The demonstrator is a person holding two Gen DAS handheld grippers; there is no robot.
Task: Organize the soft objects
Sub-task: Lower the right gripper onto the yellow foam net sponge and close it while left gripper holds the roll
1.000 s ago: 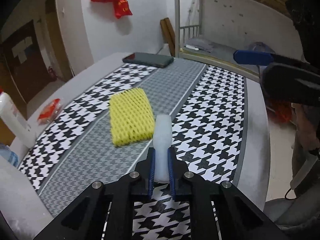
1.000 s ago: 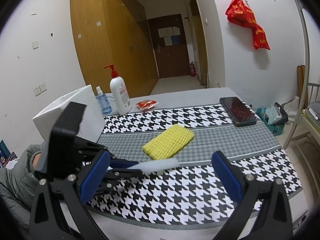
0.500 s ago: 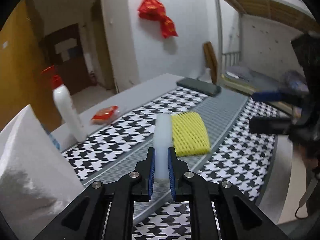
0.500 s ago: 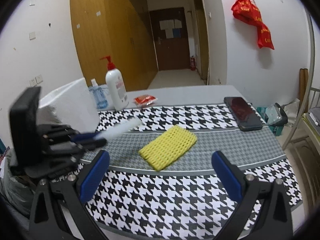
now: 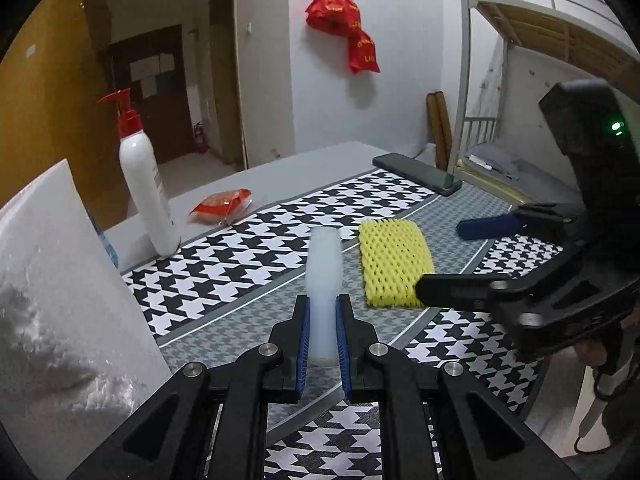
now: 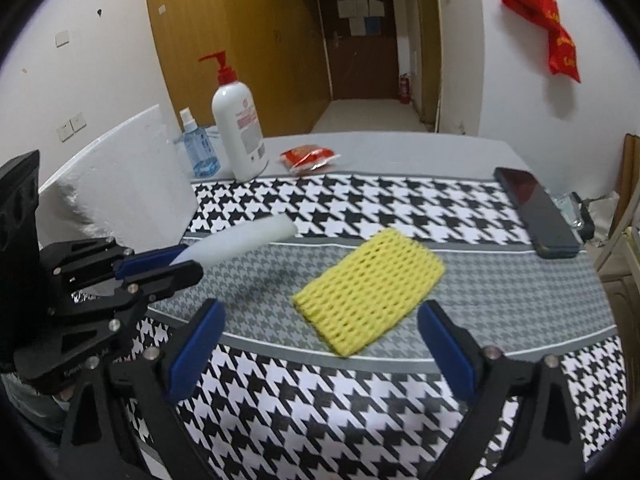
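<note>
- The left tongs were clamped on a white foam tube, its blue pads pressing both sides of the tube's near end.
- The tube was held in the air above the tabletop, its free end sticking out past the tongs toward the patterned cloth.
- Seen from the right wrist, the left tongs came in from the left edge, near a white foam block.
- The right tongs had just been closing a little, yet its pads remained wide apart with nothing between them.
- A yellow foam net lay flat on the grey middle band of the cloth, just ahead of the right tongs and untouched by its pads.
- In the left wrist view the net lay to the right of the tube's tip, and the right tongs reached in from the right, one black finger crossing in front of the net's near corner.
- A white pump bottle with a red top stood at the far left of the tabletop, a small blue spray bottle just beside it.
- A red packet lay on the bare grey tabletop past the cloth, near the pump bottle.
- A dark phone lay at the cloth's far right edge, well apart from the net.
- A red bag hung on the white wall behind.
</note>
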